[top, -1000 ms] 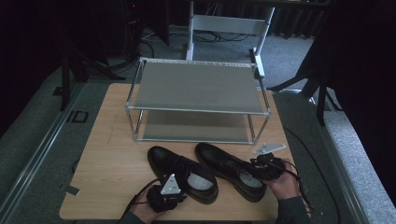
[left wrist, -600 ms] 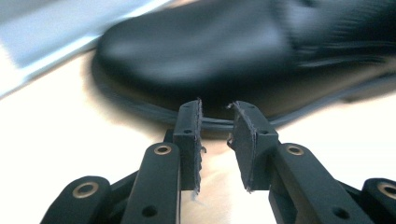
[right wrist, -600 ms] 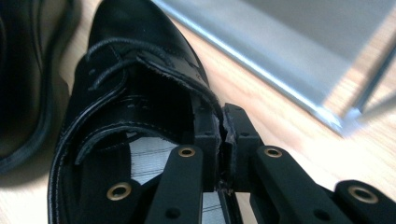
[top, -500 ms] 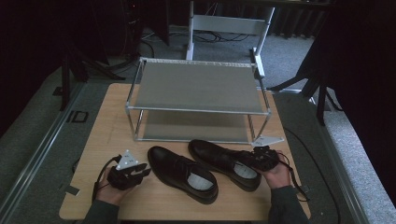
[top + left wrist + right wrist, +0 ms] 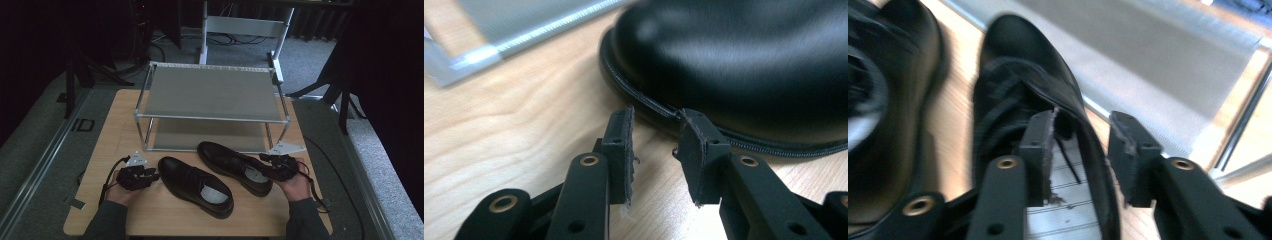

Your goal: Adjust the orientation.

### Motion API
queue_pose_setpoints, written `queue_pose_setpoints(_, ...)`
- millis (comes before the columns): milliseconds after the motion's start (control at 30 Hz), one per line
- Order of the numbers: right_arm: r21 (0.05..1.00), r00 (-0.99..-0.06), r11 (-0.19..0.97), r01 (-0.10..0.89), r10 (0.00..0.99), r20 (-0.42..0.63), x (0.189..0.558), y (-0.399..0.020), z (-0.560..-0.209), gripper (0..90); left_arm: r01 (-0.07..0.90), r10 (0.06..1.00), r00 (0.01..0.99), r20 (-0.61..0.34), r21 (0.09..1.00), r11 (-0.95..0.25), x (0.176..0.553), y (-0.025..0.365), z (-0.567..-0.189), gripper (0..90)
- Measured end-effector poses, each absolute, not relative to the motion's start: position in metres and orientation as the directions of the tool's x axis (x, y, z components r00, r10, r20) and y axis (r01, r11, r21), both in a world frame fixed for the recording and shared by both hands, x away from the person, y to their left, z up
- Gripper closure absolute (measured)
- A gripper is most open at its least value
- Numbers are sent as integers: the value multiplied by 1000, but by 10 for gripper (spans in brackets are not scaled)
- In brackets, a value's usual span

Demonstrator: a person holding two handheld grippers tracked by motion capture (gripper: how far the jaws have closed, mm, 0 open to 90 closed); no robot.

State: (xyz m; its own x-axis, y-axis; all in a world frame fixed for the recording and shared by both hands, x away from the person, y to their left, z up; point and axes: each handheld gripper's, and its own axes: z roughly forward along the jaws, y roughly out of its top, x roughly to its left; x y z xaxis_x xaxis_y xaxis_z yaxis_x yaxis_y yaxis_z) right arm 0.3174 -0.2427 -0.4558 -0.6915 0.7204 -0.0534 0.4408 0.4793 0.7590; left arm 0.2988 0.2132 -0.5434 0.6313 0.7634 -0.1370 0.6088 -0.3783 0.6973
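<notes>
Two black leather shoes lie on the wooden table [image 5: 115, 125] in front of a metal rack [image 5: 210, 95]. The left shoe [image 5: 197, 185] [image 5: 744, 65] points toward my left gripper [image 5: 150, 176] [image 5: 656, 130], which is open, its tips just short of the toe's sole edge. My right gripper [image 5: 265, 167] [image 5: 1082, 135] is open at the heel of the right shoe [image 5: 232, 165] [image 5: 1018, 85]. It straddles the shoe's side wall, with one jaw inside over the white insole and the other outside.
The rack has two grey shelves, the lower one [image 5: 210, 135] [image 5: 1128, 60] just behind the shoes. A rack foot and rail [image 5: 524, 37] show ahead of the left gripper. Bare wood lies left of and in front of the shoes. A chair frame [image 5: 245, 25] stands beyond the table.
My left gripper has left the left shoe's heel and moved out to its toe. The right shoe has shifted up and left toward the rack along with my right gripper.
</notes>
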Motion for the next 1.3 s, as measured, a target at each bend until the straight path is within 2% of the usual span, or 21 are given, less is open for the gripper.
queue_pose_setpoints(167, 788, -722, 451, 420, 692, -11, 290, -234, -441, 593, 621, 737, 647, -196, 696, -360, 300, 215, -546, 718)
queue_pose_setpoints(333, 736, -776, 525, 428, 631, 1, 275, -197, -455, 627, 624, 734, 645, -210, 699, -349, 300, 216, -547, 733)
queue_pose_setpoints(433, 716, -800, 551, 429, 600, 17, 275, -179, -464, 629, 622, 735, 645, -207, 700, -349, 300, 216, -547, 735)
queue_pose_setpoints(633, 717, -811, 532, 451, 579, 82, 279, -166, -465, 618, 618, 740, 644, -195, 702, -354, 299, 215, -546, 739)
queue_pose_setpoints(800, 666, -815, 584, 463, 576, 62, 284, -154, -474, 603, 616, 744, 642, -185, 702, -358, 298, 213, -546, 748)
queue_pose_setpoints(833, 655, -816, 594, 468, 575, 61, 286, -152, -478, 627, 616, 745, 642, -183, 701, -358, 298, 212, -546, 749)
queue_pose_setpoints(900, 653, -837, 603, 458, 539, 89, 287, -149, -480, 777, 616, 748, 639, -179, 701, -359, 297, 212, -546, 757)
queue_pose_setpoints(967, 650, -839, 609, 454, 538, 82, 286, -149, -479, 833, 616, 747, 639, -184, 703, -355, 297, 210, -547, 760)
queue_pose_setpoints(1100, 623, -832, 659, 422, 554, -23, 280, -149, -475, 853, 603, 728, 662, -176, 703, -377, 296, 199, -546, 750)
queue_pose_setpoints(1300, 640, -801, 617, 458, 599, -5, 277, -184, -474, 854, 571, 676, 717, -169, 698, -432, 296, 169, -546, 743)
